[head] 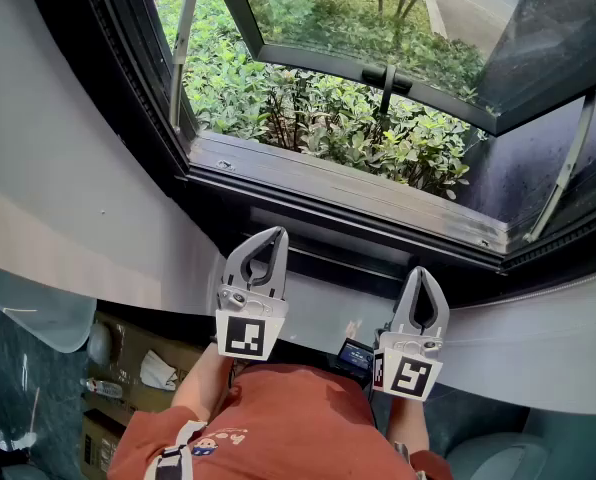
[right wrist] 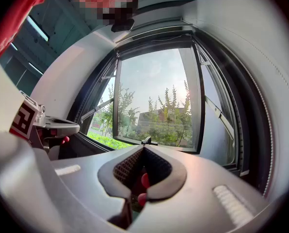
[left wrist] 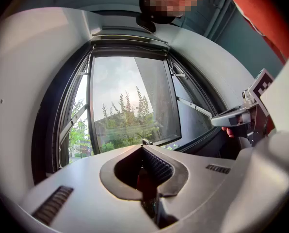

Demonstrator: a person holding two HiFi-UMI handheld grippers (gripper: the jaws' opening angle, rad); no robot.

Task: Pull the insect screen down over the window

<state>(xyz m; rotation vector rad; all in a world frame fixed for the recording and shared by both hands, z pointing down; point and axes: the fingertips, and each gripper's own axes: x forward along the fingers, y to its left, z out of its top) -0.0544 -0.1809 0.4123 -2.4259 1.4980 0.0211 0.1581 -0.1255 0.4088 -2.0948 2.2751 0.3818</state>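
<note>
Orange shirt (head: 288, 433) sits lowest in the head view. Just above it we hold both grippers up near the bottom edge of the window frame (head: 348, 193). Left gripper (head: 275, 234): jaws fully together, nothing between them. Right gripper (head: 421, 272): likewise closed and empty. Window sash (head: 378, 18) stands swung outward, with bushes (head: 318, 108) showing through the uncovered opening. Insect screen: we cannot make it out; only a pale bar (left wrist: 130, 37) runs along the frame's top edge.
</note>
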